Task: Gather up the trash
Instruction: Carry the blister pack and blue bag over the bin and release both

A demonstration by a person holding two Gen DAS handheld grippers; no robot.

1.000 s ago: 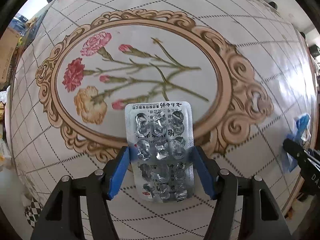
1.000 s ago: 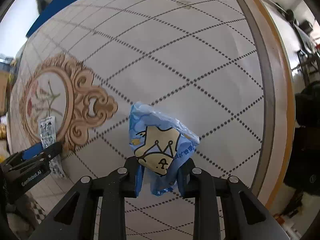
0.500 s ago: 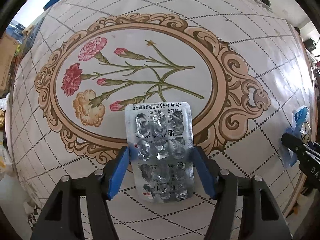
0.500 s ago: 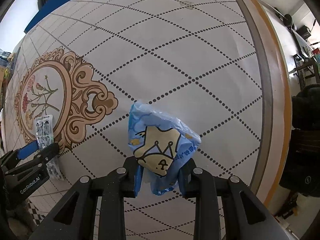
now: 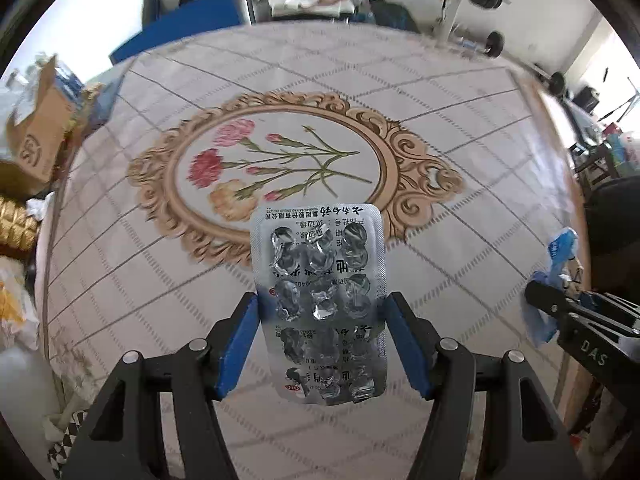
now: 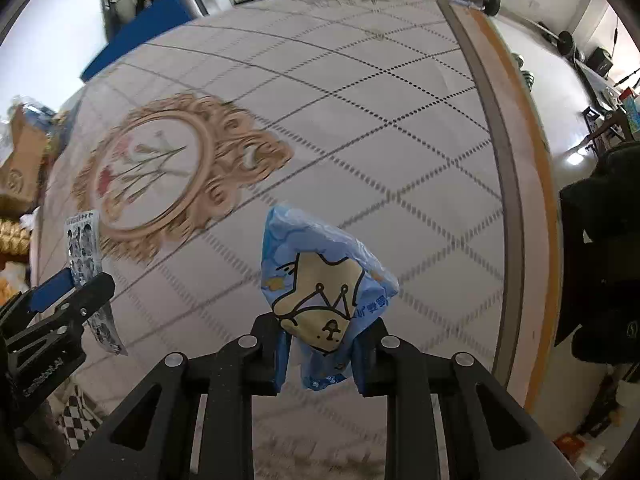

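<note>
Above the floral medallion printed on the white gridded tablecloth [image 5: 160,264], the left gripper [image 5: 322,330] pinches a spent silver foil blister pack [image 5: 320,300] edgewise, which could buckle free, while the right gripper [image 6: 320,354] clamps a slippery crumpled blue plastic wrapper [image 6: 320,292].

The printing on the blister pack [image 5: 320,300] is upside down and partly covered by crushed foil pockets, so most of it can't be read. The lower end of the blue wrapper [image 6: 324,304] is tucked between the right gripper's fingers [image 6: 280,356], out of sight. The surface [image 6: 360,120] with its floral medallion [image 6: 152,176] is smeared with blur in the right wrist view. A cardboard box [image 5: 36,136] is cut off at the left edge and blurred.
</note>
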